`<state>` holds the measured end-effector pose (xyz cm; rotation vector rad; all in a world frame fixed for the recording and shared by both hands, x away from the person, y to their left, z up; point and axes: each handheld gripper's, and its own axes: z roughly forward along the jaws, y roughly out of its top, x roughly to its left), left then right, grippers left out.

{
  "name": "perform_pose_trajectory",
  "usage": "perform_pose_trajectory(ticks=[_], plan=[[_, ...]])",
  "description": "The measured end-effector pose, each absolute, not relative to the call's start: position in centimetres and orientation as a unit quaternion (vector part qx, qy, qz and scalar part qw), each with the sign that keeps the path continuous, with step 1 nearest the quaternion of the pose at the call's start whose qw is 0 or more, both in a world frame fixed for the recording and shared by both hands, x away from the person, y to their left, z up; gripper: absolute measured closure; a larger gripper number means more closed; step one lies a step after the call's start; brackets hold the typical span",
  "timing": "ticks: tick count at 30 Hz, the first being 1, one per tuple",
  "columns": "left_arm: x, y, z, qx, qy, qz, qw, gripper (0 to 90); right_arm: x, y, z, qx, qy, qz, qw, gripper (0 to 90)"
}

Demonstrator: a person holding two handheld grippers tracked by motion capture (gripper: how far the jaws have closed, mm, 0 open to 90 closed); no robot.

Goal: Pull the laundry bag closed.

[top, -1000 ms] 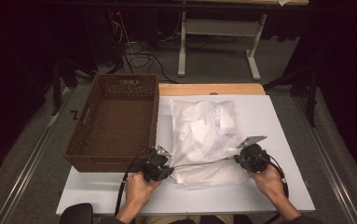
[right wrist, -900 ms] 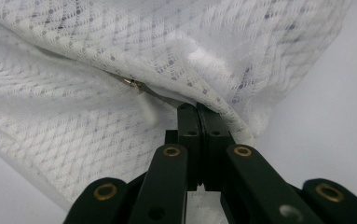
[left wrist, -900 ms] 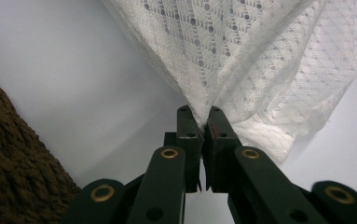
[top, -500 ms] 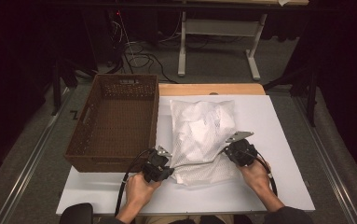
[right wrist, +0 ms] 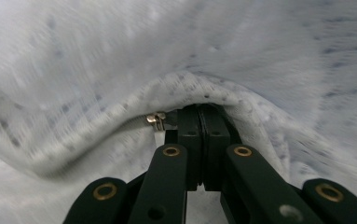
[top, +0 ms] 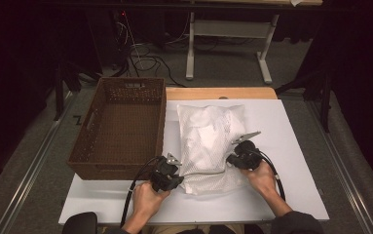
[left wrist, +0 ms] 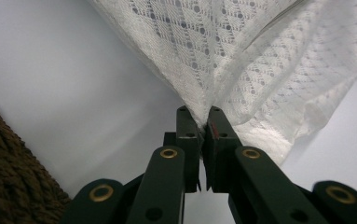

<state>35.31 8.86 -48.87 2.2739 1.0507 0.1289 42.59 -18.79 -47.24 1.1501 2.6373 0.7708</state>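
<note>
At 9 o'clock on the white table (top: 291, 195), an empty brown wicker basket (top: 121, 127). Centre: white mesh laundry bag (top: 211, 146) lying flat beside it. Left gripper (top: 173, 179), at the bag's 7 o'clock corner, jaws clamped on mesh; right gripper (top: 233, 158), at 4 o'clock, jaws pinched on the zipper edge.

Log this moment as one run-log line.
left gripper: shut on mesh bag corner | right gripper: shut on bag by zipper pull | basket: left of bag, apart
</note>
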Motion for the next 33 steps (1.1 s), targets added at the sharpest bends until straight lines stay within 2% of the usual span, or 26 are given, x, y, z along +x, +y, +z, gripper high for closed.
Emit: perform_pose_trajectory(ticks=[4, 8, 13, 19, 22, 24, 29, 33], plan=[[35.4, 9.2, -48.7, 0.857, 0.402, 0.047, 0.320, 85.6, 42.7, -17.7, -47.6, 0.371, 0.904, 0.202, 0.070, 90.0], [35.0, 9.1, -48.5, 0.857, 0.399, 0.062, 0.319, 85.7, 42.9, -18.7, -47.2, 0.405, 0.882, 0.187, 0.150, 90.0], [35.0, 8.9, -48.6, 0.858, 0.397, 0.066, 0.318, 85.7, 42.8, -19.0, -46.8, 0.411, 0.869, 0.202, 0.187, 90.0], [35.0, 9.2, -48.3, 0.857, 0.396, 0.057, 0.325, 85.8, 43.9, -20.0, -47.5, 0.429, 0.878, 0.170, 0.129, 90.0], [35.2, 9.5, -48.5, 0.853, 0.401, 0.037, 0.331, 85.8, 43.6, -19.5, -47.3, 0.409, 0.894, 0.149, 0.108, 90.0], [35.3, 9.5, -48.4, 0.850, 0.402, 0.031, 0.339, 85.7, 43.4, -19.3, -47.0, 0.394, 0.897, 0.174, 0.098, 90.0], [35.3, 9.4, -48.6, 0.849, 0.404, 0.029, 0.338, 85.6, 43.3, -19.1, -46.6, 0.391, 0.889, 0.209, 0.112, 89.5], [35.3, 9.4, -48.6, 0.848, 0.406, 0.031, 0.339, 85.3, 42.9, -19.6, -46.5, 0.392, 0.890, 0.203, 0.111, 84.5]])
